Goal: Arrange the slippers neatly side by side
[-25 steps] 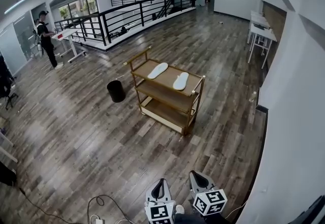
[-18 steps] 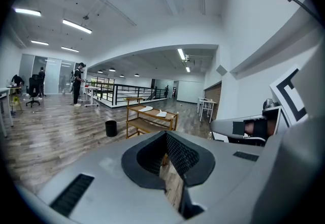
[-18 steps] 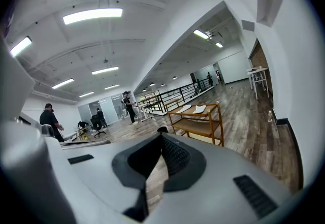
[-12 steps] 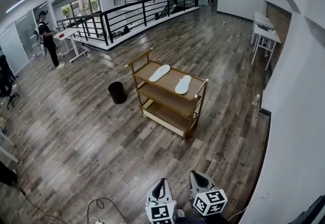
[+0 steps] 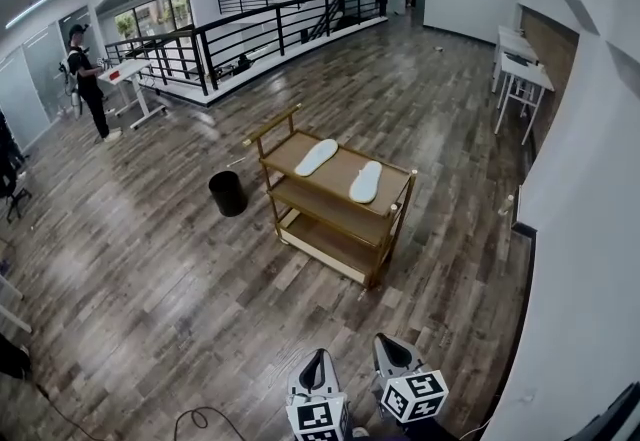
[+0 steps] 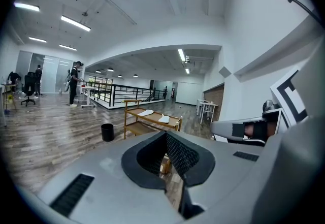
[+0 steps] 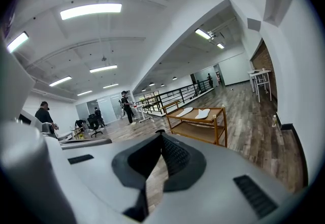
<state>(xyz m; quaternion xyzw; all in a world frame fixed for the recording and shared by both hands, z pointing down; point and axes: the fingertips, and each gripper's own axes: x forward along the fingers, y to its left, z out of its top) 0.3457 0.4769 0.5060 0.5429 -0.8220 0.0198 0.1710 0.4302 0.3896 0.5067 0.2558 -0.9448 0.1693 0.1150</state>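
Two white slippers lie apart on the top shelf of a wooden cart [image 5: 391,217] in the middle of the room. The left slipper [image 5: 316,157] is angled, and the right slipper [image 5: 365,181] lies nearer the cart's right end. Both show far off in the left gripper view as left slipper [image 6: 146,112] and right slipper [image 6: 164,118], and in the right gripper view as left slipper [image 7: 185,112] and right slipper [image 7: 202,114]. My left gripper [image 5: 318,359] and right gripper [image 5: 386,343] hang side by side at the bottom edge, well short of the cart. Both are shut and hold nothing.
A black bin [image 5: 227,193] stands on the floor left of the cart. A black railing [image 5: 250,29] runs along the back, with a person [image 5: 85,79] by a white desk at the far left. White tables [image 5: 520,69] line the right wall. A cable [image 5: 200,419] lies near my feet.
The cart and slippers sit slightly lower and larger in the head view, so the view has moved towards them. Both grippers stay shut in the same place.
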